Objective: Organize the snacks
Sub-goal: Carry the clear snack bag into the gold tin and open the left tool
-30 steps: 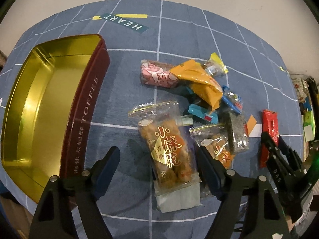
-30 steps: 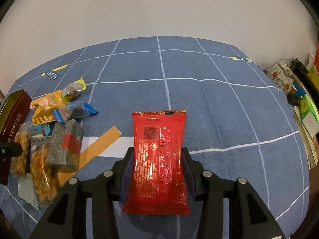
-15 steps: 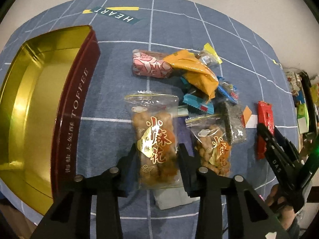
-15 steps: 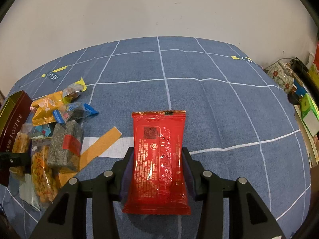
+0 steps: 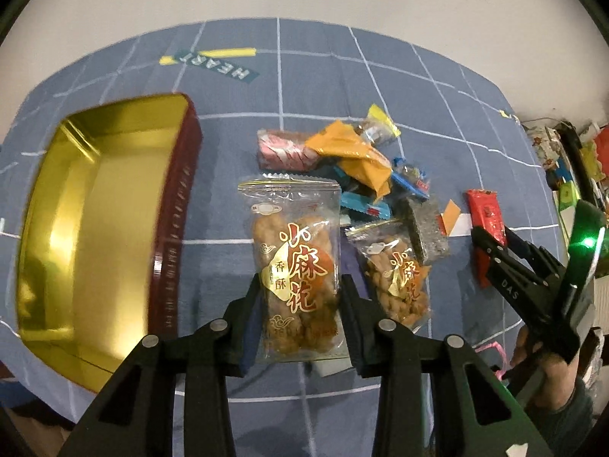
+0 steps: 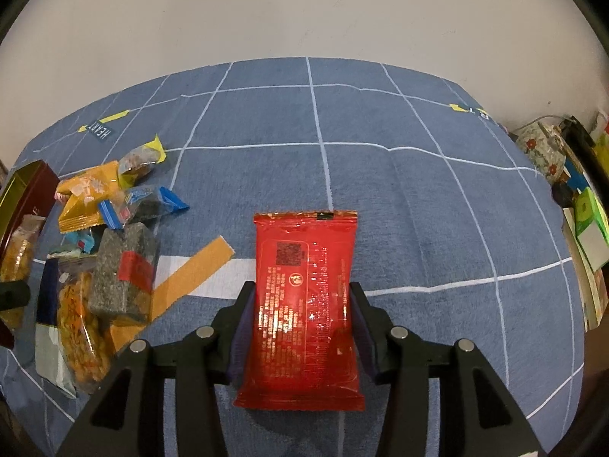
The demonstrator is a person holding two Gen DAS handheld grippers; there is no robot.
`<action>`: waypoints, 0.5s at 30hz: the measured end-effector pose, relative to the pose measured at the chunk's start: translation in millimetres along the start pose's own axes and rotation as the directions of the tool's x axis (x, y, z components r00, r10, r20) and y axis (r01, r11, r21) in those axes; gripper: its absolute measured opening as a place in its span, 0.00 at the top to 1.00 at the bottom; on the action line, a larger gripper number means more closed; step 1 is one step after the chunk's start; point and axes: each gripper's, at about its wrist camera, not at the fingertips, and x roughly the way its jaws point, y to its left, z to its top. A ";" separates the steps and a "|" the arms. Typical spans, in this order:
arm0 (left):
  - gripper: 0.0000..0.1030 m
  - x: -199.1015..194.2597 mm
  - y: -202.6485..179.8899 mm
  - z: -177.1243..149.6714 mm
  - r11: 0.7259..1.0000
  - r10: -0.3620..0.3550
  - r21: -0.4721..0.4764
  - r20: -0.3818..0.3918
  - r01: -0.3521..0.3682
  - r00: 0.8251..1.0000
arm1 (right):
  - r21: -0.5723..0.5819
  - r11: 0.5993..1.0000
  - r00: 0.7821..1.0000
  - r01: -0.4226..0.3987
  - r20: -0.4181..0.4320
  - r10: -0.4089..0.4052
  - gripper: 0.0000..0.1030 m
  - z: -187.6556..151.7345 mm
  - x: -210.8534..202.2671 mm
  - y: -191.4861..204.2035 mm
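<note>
The left gripper point(image 5: 300, 297) is seen closed on a clear bag of fried twists point(image 5: 295, 266), its two pads pressed against the bag's lower sides and the bag held lengthways between them. Just to the right of this bag a second, smaller bag of twists point(image 5: 397, 278) is seen lying on the blue checked cloth point(image 5: 304, 76). To the left an open tin point(image 5: 95, 209) with a gold inside and a dark red wall is placed on the cloth, apart from the held bag.

Beyond the held bag a loose heap of snacks is found: a grey block point(image 5: 426, 228) in clear wrap, a blue-ended sweet point(image 5: 363, 205), an orange packet point(image 5: 357, 156), a pink packet point(image 5: 285, 148) and a yellow-ended sweet point(image 5: 377, 127). Whether the pink packet touches the held bag cannot be told. Farther back a strip printed HEART point(image 5: 213, 64) is fixed to the cloth.

The right gripper point(image 6: 300, 320) is seen with a red packet point(image 6: 304, 285) between its fingers; its jaws are opening, and the right pad stands just clear of the packet's edge, while contact on the left cannot be told. The packet is lying lengthways on the cloth, well apart from the heap at the left. An orange strip point(image 6: 194, 270) is laid between the heap and the red packet. In the left view the same gripper is held by a hand point(image 5: 548, 365) at the right edge.
</note>
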 end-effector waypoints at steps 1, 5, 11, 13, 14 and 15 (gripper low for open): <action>0.67 -4.1 2.8 -0.4 1.000 0.001 0.004 0.003 -0.001 1.000 | -0.003 1.000 1.000 0.000 -0.002 0.000 0.53 0.2 0.1 0.3; 0.67 -20.9 22.4 2.7 1.000 0.018 -0.003 0.027 -0.018 0.999 | -0.005 1.000 1.000 0.001 -0.018 -0.002 0.53 1.8 0.3 0.7; 0.67 -37.2 74.1 5.5 0.995 0.092 -0.042 0.053 -0.090 0.994 | -0.009 1.000 0.999 0.000 -0.047 0.000 0.52 7.9 3.0 0.0; 0.67 -38.5 90.9 5.6 0.991 0.128 -0.048 0.051 -0.125 0.991 | -0.009 1.000 0.998 -0.001 -0.058 0.000 0.52 9.7 3.7 -0.7; 0.67 -37.8 97.7 5.7 0.989 0.144 -0.044 0.047 -0.142 0.988 | -0.009 1.000 0.998 -0.001 -0.061 0.001 0.52 10.2 4.0 -0.7; 0.67 -36.6 106.4 5.4 0.987 0.159 -0.035 0.041 -0.158 0.986 | -0.011 1.000 0.998 -0.001 -0.066 0.000 0.52 11.3 4.5 -0.7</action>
